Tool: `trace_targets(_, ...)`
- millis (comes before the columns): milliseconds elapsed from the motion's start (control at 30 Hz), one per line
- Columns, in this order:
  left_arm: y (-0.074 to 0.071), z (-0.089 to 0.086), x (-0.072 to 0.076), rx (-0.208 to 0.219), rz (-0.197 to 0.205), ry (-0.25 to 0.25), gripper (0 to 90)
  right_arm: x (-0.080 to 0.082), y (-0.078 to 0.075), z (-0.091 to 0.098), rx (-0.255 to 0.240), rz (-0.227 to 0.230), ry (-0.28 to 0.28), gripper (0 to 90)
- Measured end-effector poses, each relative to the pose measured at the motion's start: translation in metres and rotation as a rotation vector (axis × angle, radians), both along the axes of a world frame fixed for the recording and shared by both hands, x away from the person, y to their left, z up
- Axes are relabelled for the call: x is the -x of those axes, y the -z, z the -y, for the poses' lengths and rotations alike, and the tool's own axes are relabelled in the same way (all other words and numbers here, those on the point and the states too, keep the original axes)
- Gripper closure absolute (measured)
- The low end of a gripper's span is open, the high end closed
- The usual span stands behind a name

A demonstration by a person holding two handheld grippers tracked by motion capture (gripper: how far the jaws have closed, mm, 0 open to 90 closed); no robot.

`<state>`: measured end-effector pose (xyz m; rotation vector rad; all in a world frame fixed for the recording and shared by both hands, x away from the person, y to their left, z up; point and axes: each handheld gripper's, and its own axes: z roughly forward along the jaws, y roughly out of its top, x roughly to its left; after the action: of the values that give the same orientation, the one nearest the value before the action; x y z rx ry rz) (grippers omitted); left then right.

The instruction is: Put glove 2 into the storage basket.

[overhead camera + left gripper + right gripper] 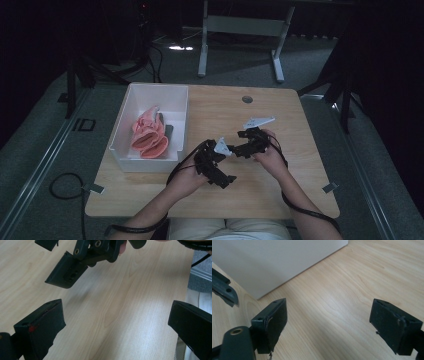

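Two hand-held grippers, left [216, 170] and right [246, 141], hover spread and empty beside one white bin [125, 132] of pink cloth [149, 135].

Bare tabletop [235, 112] lay open from twelve to three o'clock of the two claws. At nine to ten o'clock the white bin [131, 161] walled off that side, just beside the left claw [227, 179]. The right claw [239, 142] hung close over it, both spread wide.

Wooden table [280, 190], grey carpet [45, 150]
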<state>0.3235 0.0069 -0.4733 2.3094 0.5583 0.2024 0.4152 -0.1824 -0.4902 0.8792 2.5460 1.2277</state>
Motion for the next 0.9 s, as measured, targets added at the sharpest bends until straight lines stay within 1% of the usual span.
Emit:
trace_targets(33, 0.0, 0.0, 0.0, 0.0, 0.0, 0.0, 0.1, 0.001, 0.003, 0.001, 0.0, 0.002, 0.0, 14.6)
trace_targets(67, 0.008, 0.002, 0.002, -0.003, -0.002, 0.003, 0.1, 0.001, 0.003, 0.001, 0.0, 0.002, 0.0, 14.6)
trace_targets(100, 0.015, 0.004, 0.003, -0.006, -0.004, 0.007, 0.1, 0.005, 0.011, 0.005, 0.001, -0.002, 0.0, 14.6)
trace_targets(167, 0.017, 0.005, 0.004, -0.01, -0.007, 0.014, 0.1, 0.007, 0.014, 0.007, 0.004, 0.001, -0.001, 14.6)
trace_targets(200, 0.023, 0.006, 0.005, -0.011, -0.011, 0.016, 0.1, 0.008, 0.016, 0.008, 0.007, 0.001, -0.002, 14.6)
trace_targets(267, 0.027, 0.007, 0.005, -0.005, -0.017, 0.02, 0.1, 0.012, 0.023, 0.012, 0.012, 0.001, 0.0, 14.6)
trace_targets(300, 0.029, 0.007, 0.006, -0.003, -0.017, 0.021, 0.1, 0.013, 0.025, 0.013, 0.014, 0.002, 0.001, 14.6)
trace_targets(367, 0.034, 0.007, 0.007, -0.003, -0.006, 0.03, 0.1, 0.016, 0.03, 0.018, 0.017, -0.001, 0.002, 14.6)
trace_targets(400, 0.035, 0.008, 0.008, 0.002, -0.006, 0.026, 0.1, 0.018, 0.032, 0.02, 0.017, -0.005, 0.004, 14.6)
trace_targets(467, 0.039, 0.008, 0.009, 0.001, 0.008, 0.031, 0.1, 0.02, 0.036, 0.024, 0.018, -0.005, 0.006, 14.6)
trace_targets(533, 0.044, 0.008, 0.011, 0.013, 0.009, 0.032, 0.1, 0.023, 0.038, 0.028, 0.014, -0.01, 0.011, 14.6)
trace_targets(567, 0.046, 0.008, 0.012, 0.005, 0.01, 0.037, 0.2, 0.025, 0.039, 0.03, 0.011, -0.009, 0.011, 14.6)
trace_targets(633, 0.049, 0.008, 0.013, 0.004, 0.016, 0.042, 0.2, 0.028, 0.041, 0.035, 0.015, -0.003, 0.009, 14.6)
trace_targets(667, 0.053, 0.009, 0.014, 0.016, 0.011, 0.045, 0.1, 0.029, 0.042, 0.037, 0.013, 0.002, 0.012, 14.6)
trace_targets(733, 0.058, 0.01, 0.017, 0.009, 0.014, 0.05, 0.1, 0.031, 0.043, 0.041, 0.008, -0.001, 0.016, 14.6)
trace_targets(767, 0.06, 0.01, 0.017, 0.003, 0.012, 0.056, 0.2, 0.033, 0.044, 0.044, 0.004, 0.006, 0.022, 14.6)
trace_targets(833, 0.064, 0.01, 0.019, 0.002, 0.014, 0.066, 0.1, 0.035, 0.046, 0.049, -0.001, 0.001, 0.029, 14.6)
trace_targets(900, 0.067, 0.01, 0.02, 0.003, 0.02, 0.067, 0.1, 0.037, 0.049, 0.052, 0.004, 0.01, 0.034, 14.6)
